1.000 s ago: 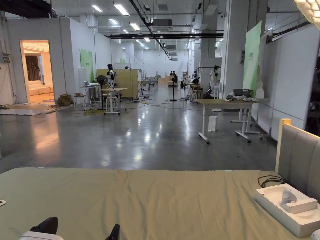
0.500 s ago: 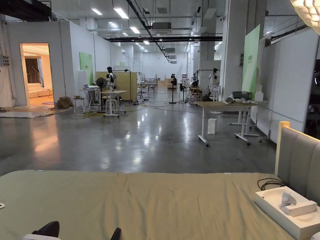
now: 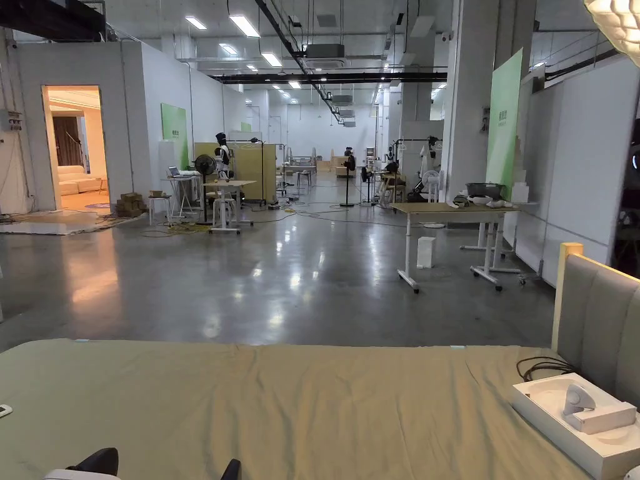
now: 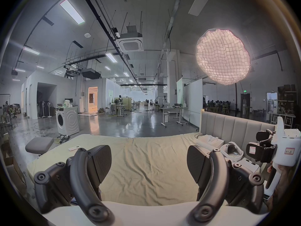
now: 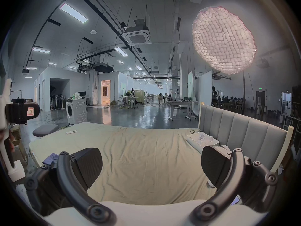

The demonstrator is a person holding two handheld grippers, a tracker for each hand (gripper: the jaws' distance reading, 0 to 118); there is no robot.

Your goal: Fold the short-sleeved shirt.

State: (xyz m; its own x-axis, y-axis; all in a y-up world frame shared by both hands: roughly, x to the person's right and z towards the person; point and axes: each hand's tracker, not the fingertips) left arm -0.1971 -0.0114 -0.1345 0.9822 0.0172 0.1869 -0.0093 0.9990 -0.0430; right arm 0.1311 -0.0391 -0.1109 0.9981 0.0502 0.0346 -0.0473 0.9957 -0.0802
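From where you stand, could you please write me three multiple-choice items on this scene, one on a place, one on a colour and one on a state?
1. Where does the white box lie?
A. on the bed by the headboard
B. on the floor
C. on the washing machine

2. What colour is the bed sheet?
A. dark blue
B. pale olive green
C. red

3. How do the left gripper jaws stand?
A. shut on cloth
B. shut on nothing
C. wide apart, nothing between

Answers: 1 A, the box rests on the sheet at the headboard end. 2 B, the sheet looks pale olive green in the head view. 3 C, bare sheet shows between the jaws.
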